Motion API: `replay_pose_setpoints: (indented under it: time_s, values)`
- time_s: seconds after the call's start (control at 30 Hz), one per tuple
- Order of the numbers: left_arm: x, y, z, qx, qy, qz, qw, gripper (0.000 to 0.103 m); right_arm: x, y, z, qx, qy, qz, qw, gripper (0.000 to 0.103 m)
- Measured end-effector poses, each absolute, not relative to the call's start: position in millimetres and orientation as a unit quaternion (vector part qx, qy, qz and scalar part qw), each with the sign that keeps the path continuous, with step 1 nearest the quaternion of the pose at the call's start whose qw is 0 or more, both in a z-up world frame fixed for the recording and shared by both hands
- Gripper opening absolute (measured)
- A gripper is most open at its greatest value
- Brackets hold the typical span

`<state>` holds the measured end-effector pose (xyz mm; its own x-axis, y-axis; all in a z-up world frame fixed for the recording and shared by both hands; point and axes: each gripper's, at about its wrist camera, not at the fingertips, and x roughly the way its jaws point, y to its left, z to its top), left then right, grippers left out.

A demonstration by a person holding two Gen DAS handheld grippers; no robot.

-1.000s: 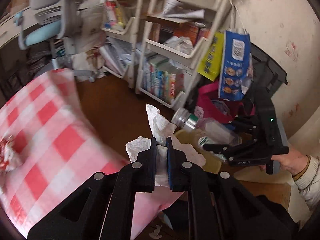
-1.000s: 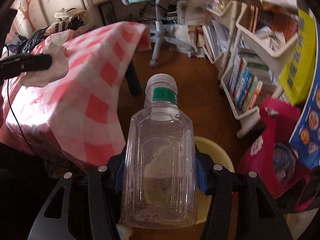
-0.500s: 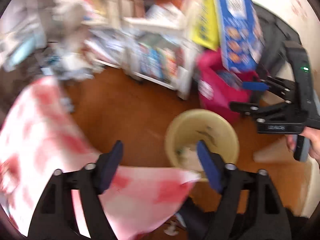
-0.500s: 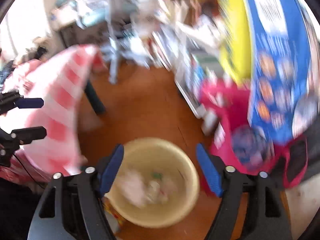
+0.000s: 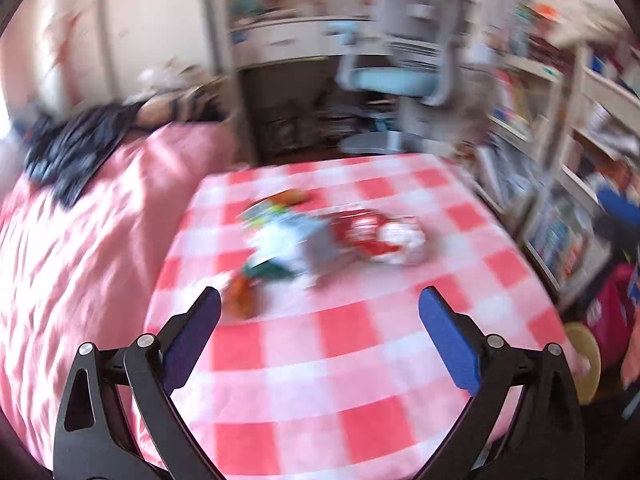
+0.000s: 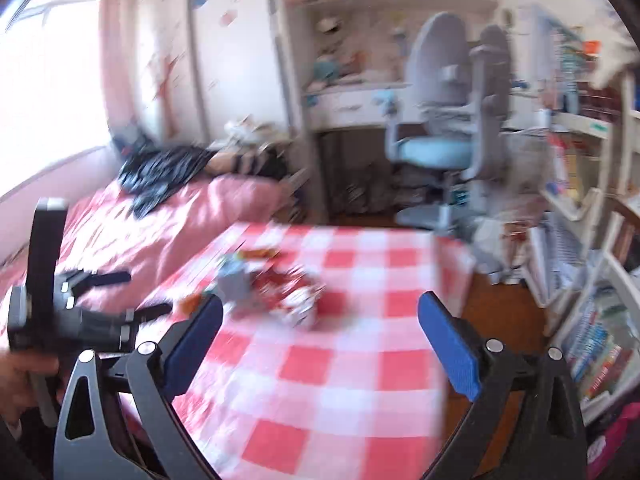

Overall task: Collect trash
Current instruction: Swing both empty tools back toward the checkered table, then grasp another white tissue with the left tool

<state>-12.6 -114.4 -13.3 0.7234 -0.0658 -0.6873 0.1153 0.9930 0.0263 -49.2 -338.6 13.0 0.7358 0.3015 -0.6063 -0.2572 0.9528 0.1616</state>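
Left wrist view: the left gripper (image 5: 318,306) has its fingers (image 5: 192,334) spread wide with nothing between them; its jaws have just been opening. It faces the bench (image 5: 360,360), which is covered in a red-and-white check cloth. The remaining trash (image 5: 320,236), a blurred heap of wrappers and crumpled paper, lies near the bench centre at about 12 o'clock from the gripper, with an orange scrap (image 5: 240,300) just beside the left finger at 10 o'clock. The bin (image 5: 584,360) shows only as a yellow rim at 3 o'clock, below the bench edge.

Right wrist view: the right gripper (image 6: 320,312) is likewise wide and empty, its jaws also just opened. The same heap lies at 11 o'clock, close to the left gripper.

Risks, as a judgement: both views are smeared, so a fast approach may scatter light wrappers. Both grippers aiming at one heap may collide. Fingers closing low could pinch the cloth and drag everything off the bench.
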Motion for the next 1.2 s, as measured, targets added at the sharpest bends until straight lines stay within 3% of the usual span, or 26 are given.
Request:
replay_pose_setpoints:
  time_s: [0.07, 0.23, 1.0, 1.2]
  values:
    - [5.3, -81.9, -18.1, 0.006, 0.401, 0.013, 0.916, 0.095, -47.4, -308.9, 4.2, -0.024, 0.349, 0.167, 0.922, 0.094]
    - [9.9, -32.0, -10.6, -0.039, 0.389, 0.027, 0.920, 0.095, -36.6, -275.2, -9.1, -0.057, 0.377, 0.191, 0.905, 0.094]
    - [21.8, -28.6, -20.3, -0.054, 0.409, -0.004, 0.911, 0.095, -32.6, -240.4, -34.6, -0.121, 0.420, 0.192, 0.879, 0.094]
    - [36.7, 27.1, -23.3, -0.055, 0.414, 0.061, 0.906, 0.095, -34.0, -236.7, -36.5, -0.123, 0.423, 0.201, 0.875, 0.094]
